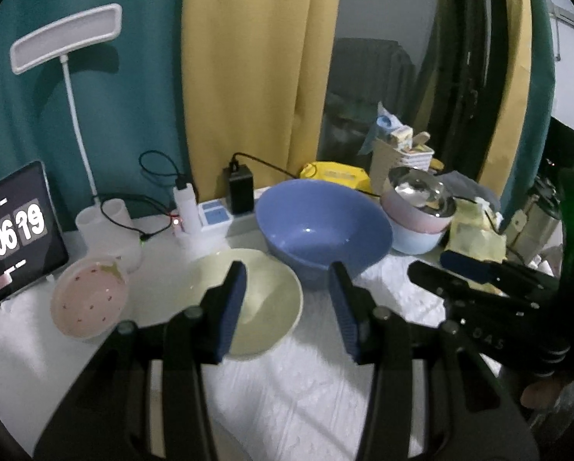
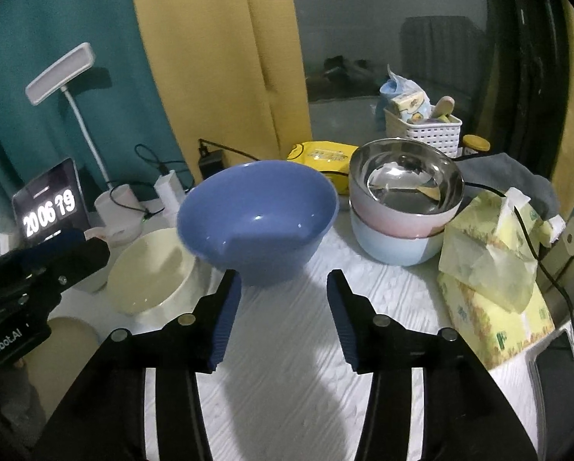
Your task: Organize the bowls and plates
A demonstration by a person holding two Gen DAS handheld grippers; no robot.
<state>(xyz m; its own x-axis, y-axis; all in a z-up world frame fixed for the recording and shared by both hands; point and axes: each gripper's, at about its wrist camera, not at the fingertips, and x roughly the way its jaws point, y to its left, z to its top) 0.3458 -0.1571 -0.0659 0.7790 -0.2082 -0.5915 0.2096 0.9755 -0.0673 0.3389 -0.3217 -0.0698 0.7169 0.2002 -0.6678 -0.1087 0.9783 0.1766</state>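
A large blue bowl (image 1: 321, 226) (image 2: 256, 219) stands mid-table with its mouth tipped toward the cameras. Just left of it is a cream bowl (image 1: 263, 299) (image 2: 152, 272). A pink dotted dish (image 1: 89, 301) lies further left. At the right, a steel bowl sits in a pink bowl on a light blue one (image 1: 417, 211) (image 2: 402, 207). My left gripper (image 1: 288, 269) (image 2: 75, 246) is open, its left finger over the cream bowl, and the bowl's right rim lies unpressed in the gap. My right gripper (image 2: 283, 274) (image 1: 440, 265) is open just short of the blue bowl, holding nothing.
A tablet clock (image 1: 14, 230), a white desk lamp (image 1: 64, 38), cups, chargers and cables line the back left. A yellow pack (image 2: 321, 157), a white basket (image 2: 421, 126), grey cloth and tissue packs (image 2: 490, 276) crowd the right. White cloth (image 2: 287, 345) lies under the grippers.
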